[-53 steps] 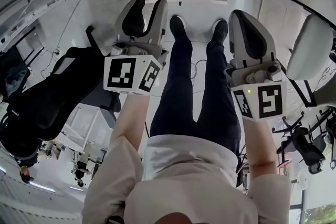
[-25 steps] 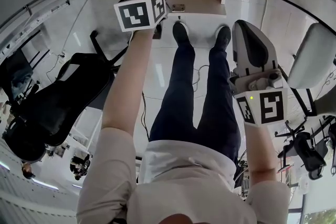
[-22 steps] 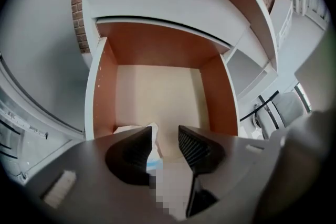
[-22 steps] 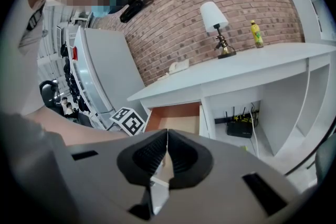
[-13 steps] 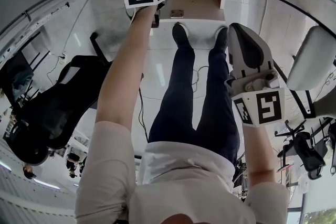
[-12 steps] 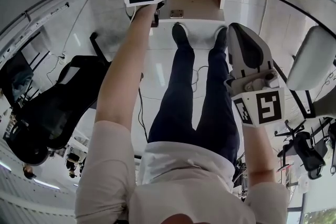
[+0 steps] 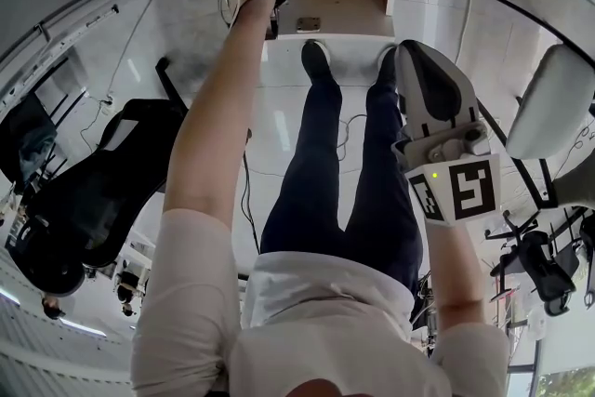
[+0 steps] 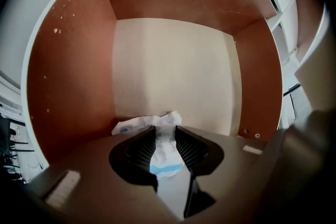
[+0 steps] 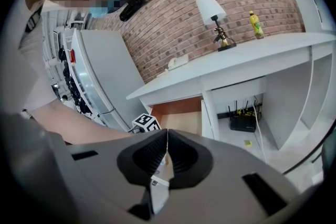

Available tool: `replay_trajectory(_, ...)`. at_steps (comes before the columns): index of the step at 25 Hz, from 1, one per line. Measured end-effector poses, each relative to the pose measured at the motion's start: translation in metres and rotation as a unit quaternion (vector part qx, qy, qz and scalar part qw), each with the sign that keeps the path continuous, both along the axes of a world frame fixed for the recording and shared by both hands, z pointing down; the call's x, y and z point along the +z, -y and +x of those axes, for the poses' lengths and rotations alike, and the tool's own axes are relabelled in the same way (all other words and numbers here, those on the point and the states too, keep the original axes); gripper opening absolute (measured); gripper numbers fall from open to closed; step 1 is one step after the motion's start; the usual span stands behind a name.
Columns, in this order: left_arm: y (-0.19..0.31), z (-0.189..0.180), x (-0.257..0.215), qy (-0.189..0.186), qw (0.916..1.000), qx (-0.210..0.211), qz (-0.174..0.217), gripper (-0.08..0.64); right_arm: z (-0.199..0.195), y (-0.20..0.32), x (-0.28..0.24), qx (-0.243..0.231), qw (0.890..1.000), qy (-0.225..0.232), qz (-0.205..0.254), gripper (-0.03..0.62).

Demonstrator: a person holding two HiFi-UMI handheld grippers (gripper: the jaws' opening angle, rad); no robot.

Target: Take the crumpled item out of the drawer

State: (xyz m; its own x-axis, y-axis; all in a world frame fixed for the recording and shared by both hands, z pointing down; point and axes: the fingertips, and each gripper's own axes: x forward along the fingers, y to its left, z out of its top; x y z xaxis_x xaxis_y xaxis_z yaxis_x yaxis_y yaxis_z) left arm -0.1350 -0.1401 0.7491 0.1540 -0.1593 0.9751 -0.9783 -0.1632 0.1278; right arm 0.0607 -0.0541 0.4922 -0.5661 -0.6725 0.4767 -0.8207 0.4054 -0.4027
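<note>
Arm outstretched, the left arm (image 7: 216,116) reached forward and down into the open drawer (image 8: 73,86), with the left gripper (image 8: 165,129) aimed steeply at the drawer's floor. Its jaws had just been closing and stood apart on either side of the crumpled item (image 8: 165,147), which lay by the drawer's left wall. The right gripper (image 9: 167,134) hung beside the person's right leg, forearm bent, its jaws closed together on nothing.

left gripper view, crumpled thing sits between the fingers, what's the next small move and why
Probably finish closing the left gripper: its fingers, which have just been closing, straddle the crumpled white-and-blue item on the floor of the brown-walled wooden drawer, but don't clearly pinch it yet.
</note>
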Motion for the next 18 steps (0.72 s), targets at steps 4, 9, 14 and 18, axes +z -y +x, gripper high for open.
replay_trajectory(4, -0.002, -0.001, 0.001, 0.001, 0.9999, 0.010, 0.001, 0.059, 0.000, -0.001, 0.002, 0.002, 1.000, 0.002, -0.002, 0.009)
replay_trajectory(9, -0.007, -0.006, -0.001, -0.008, 0.9998, -0.019, 0.001, 0.032, -0.001, -0.002, -0.001, 0.003, 1.000, 0.005, -0.001, 0.009)
replay_trajectory(14, -0.007, -0.009, -0.007, 0.004, 0.9996, -0.014, 0.022, 0.029, -0.001, -0.006, -0.001, 0.004, 1.000, 0.008, -0.002, 0.009)
replay_trajectory(18, -0.008, -0.011, -0.015, 0.002, 0.9988, -0.019, 0.045, 0.029, 0.000, -0.009, -0.001, 0.006, 1.000, 0.007, -0.002, 0.009)
